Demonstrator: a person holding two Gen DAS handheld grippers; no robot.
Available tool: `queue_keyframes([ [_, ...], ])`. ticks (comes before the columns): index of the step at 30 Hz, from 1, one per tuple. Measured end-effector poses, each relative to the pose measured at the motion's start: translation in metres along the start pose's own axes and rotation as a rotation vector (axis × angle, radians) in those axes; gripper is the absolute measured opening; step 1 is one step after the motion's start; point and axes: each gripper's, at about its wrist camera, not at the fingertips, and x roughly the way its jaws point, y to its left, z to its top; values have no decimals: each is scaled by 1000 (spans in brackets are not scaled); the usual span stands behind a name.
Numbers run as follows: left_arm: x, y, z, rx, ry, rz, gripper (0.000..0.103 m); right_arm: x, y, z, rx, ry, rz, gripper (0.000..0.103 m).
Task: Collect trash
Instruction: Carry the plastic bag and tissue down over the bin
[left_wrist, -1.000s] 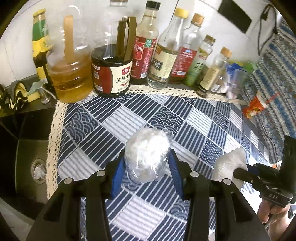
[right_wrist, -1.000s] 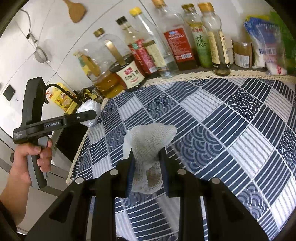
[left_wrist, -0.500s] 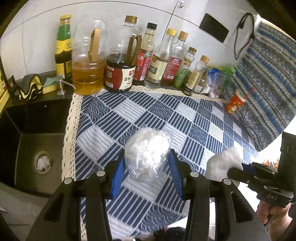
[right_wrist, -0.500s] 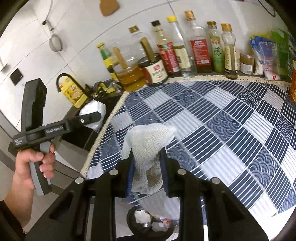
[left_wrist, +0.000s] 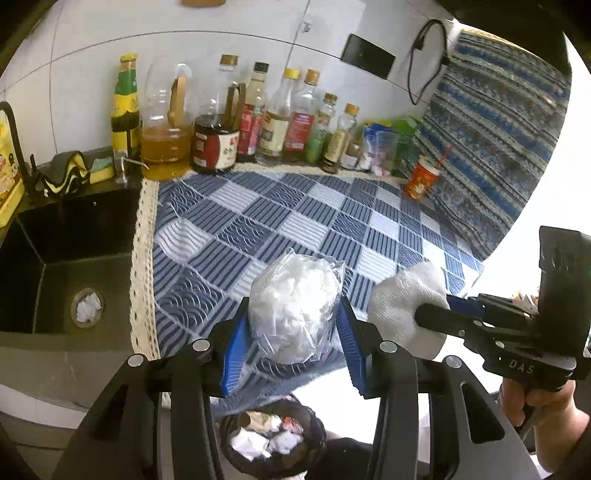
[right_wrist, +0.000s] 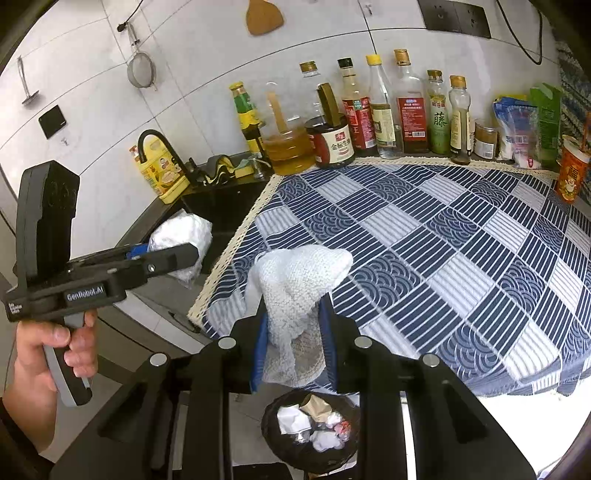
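Trash fills both hand-held grippers. The left hand-held gripper is clamped on a clear plastic bag of crumpled white paper, its blue pads pressing both sides of the bundle. The right hand-held gripper is clamped on a white knitted cloth, which stands up between the pads and flops over at the top. Both pieces are held in the air just off the front edge of the table, which is covered by a blue and white patterned cloth with a cream lace border. Below them on the floor stands a black trash bin, already holding crumpled paper and wrappers; in each wrist view it shows just under the held piece.

In the right wrist view a hand grips the handle of the left tool, the bag showing at its tip. Along the back of the table stands a row of sauce and oil bottles, with an orange paper cup toward the right. To the left lies a dark sink, a wad of white paper sitting in its drain.
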Motion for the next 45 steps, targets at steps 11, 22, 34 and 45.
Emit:
queue_keyframes([
  [11, -13, -8, -51, -11, 54, -7, 44, -3, 20, -40, 12, 46, 2, 27],
  [22, 7, -16, -89, -51, 136, -24, 44, 6, 9, -74, 55, 119, 14, 27],
  [34, 34, -18, -116, -80, 242, -8, 44, 24, -5, -101, 101, 200, 45, 27],
  [45, 68, -4, -147, -127, 353, 6, 44, 62, -12, -125, 121, 305, 61, 28],
])
